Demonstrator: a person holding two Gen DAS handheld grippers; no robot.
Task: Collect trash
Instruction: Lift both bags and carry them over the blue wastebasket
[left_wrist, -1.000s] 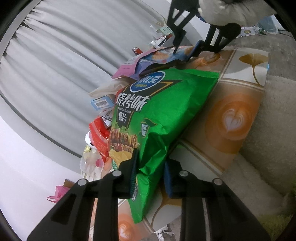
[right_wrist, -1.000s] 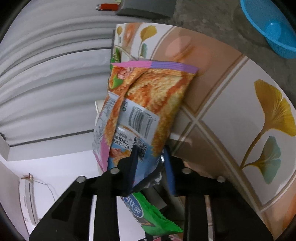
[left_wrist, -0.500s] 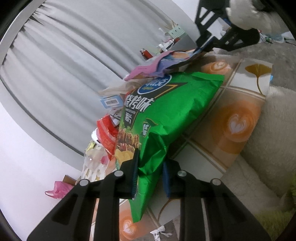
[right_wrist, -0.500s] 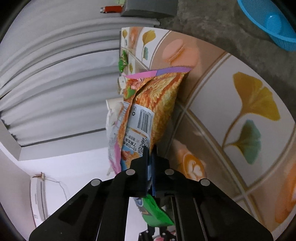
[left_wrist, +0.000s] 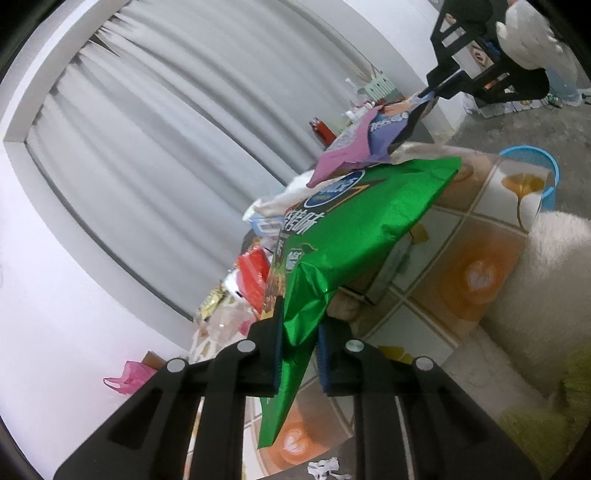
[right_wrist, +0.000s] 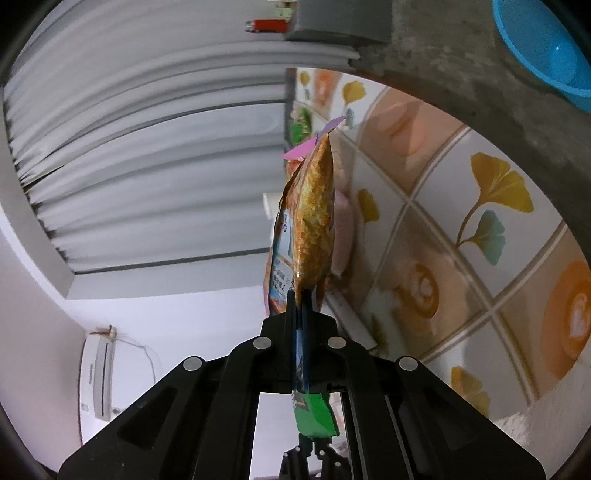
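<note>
A big green chip bag (left_wrist: 369, 229) hangs clear of the patterned tablecloth (left_wrist: 461, 251), pinched at its crumpled lower corner by my left gripper (left_wrist: 299, 325), whose jaws are closing on it. Its far corner shows under my right gripper in the right wrist view as a green bag corner (right_wrist: 314, 413). My right gripper (right_wrist: 299, 295) is shut on the bottom edge of an orange and pink snack bag (right_wrist: 314, 221), held edge-on above the tablecloth (right_wrist: 443, 177). In the left wrist view the same snack bag (left_wrist: 354, 151) dangles from the right gripper (left_wrist: 439, 86) at top right.
More wrappers and a red packet (left_wrist: 251, 280) lie heaped on the table's far side by the grey curtain. A blue basin (right_wrist: 546, 55) sits on the concrete floor beyond the table. White fluffy fabric (left_wrist: 554, 277) fills the right. Crumpled paper (left_wrist: 325, 467) lies below the table edge.
The right gripper's jaws shut on the snack bag, which now hangs edge-on above the table. The left gripper narrowed on the green bag and raised it.
</note>
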